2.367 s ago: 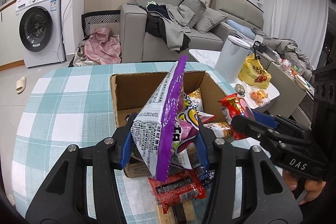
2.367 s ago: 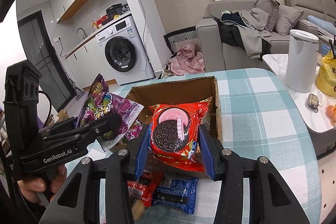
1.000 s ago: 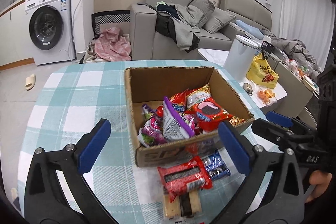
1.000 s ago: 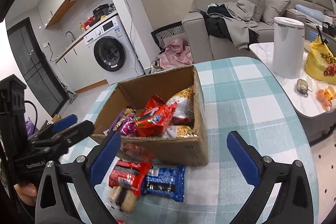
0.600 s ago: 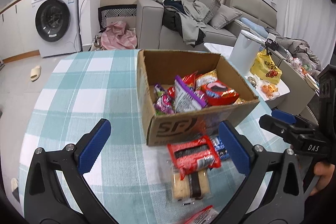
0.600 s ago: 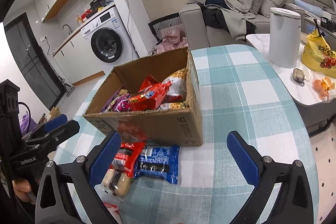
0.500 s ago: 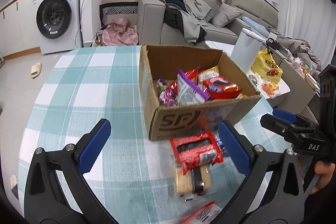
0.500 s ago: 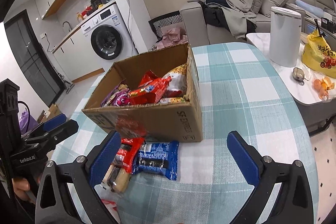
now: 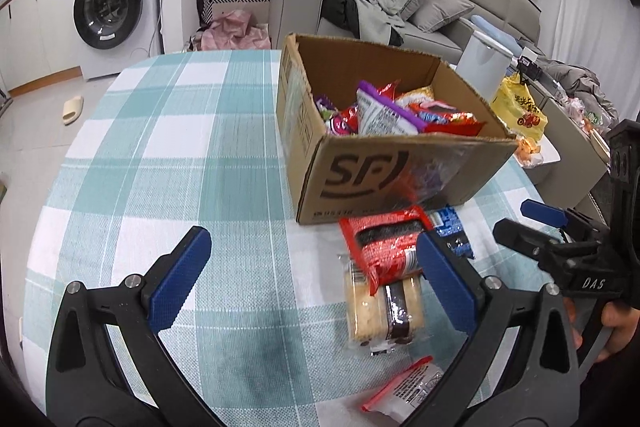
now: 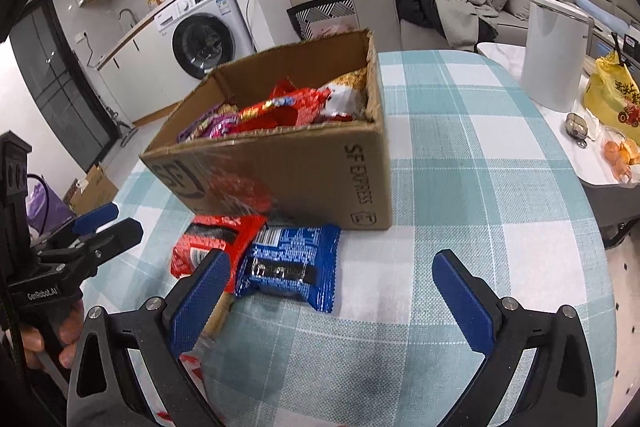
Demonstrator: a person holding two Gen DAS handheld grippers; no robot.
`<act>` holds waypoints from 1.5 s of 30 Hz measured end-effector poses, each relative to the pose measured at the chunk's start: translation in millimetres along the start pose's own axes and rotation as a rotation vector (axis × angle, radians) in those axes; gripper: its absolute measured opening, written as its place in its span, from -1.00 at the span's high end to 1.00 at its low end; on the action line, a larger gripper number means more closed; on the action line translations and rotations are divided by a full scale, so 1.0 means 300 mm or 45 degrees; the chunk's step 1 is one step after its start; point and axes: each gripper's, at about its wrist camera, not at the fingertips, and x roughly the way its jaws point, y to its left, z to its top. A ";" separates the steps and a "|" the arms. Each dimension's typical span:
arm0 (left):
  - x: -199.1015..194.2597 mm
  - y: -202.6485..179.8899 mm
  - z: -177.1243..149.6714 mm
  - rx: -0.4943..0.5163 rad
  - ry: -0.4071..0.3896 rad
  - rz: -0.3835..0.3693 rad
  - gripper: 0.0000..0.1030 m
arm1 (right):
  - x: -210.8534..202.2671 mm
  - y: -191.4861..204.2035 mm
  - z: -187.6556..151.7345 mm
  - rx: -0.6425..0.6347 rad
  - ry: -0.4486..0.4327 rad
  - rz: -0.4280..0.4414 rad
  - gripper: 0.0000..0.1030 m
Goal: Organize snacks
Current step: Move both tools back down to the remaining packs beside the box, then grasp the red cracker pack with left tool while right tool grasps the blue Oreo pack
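A brown cardboard box [image 9: 384, 179] [image 10: 320, 171] stands on the checked tablecloth, filled with several snack packets, a purple one [image 9: 380, 111] on top. In front of it lie a red packet [image 9: 384, 247] [image 10: 208, 239], a blue packet [image 10: 292, 263] [image 9: 452, 231], a clear-wrapped sandwich biscuit pack [image 9: 384, 311] and a small red-edged sachet [image 9: 404, 387]. My left gripper [image 9: 316, 279] is open and empty, just left of the loose packets. My right gripper [image 10: 332, 295] is open and empty, just in front of the blue packet.
The table [image 9: 168, 155] is round with a teal and white cloth. A side table on the right holds a white bin [image 10: 556, 51], a yellow bag [image 10: 612, 91] and oranges. A sofa and a washing machine [image 9: 112, 7] stand behind.
Both grippers let go of their packets into the box, opened wide, and pulled back and down toward the loose packets in front of the box.
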 end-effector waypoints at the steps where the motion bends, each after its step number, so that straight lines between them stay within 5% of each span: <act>1: 0.007 -0.001 -0.003 -0.002 0.007 -0.003 -0.97 | 0.013 0.006 -0.006 -0.016 0.019 -0.003 -0.99; 27: 0.089 0.007 -0.024 0.014 0.083 0.009 -0.97 | 0.192 0.085 -0.023 -0.116 0.141 -0.023 -0.99; 45: 0.193 -0.060 -0.023 0.030 0.160 -0.040 -0.97 | 0.190 -0.004 -0.033 -0.058 0.151 -0.093 -0.99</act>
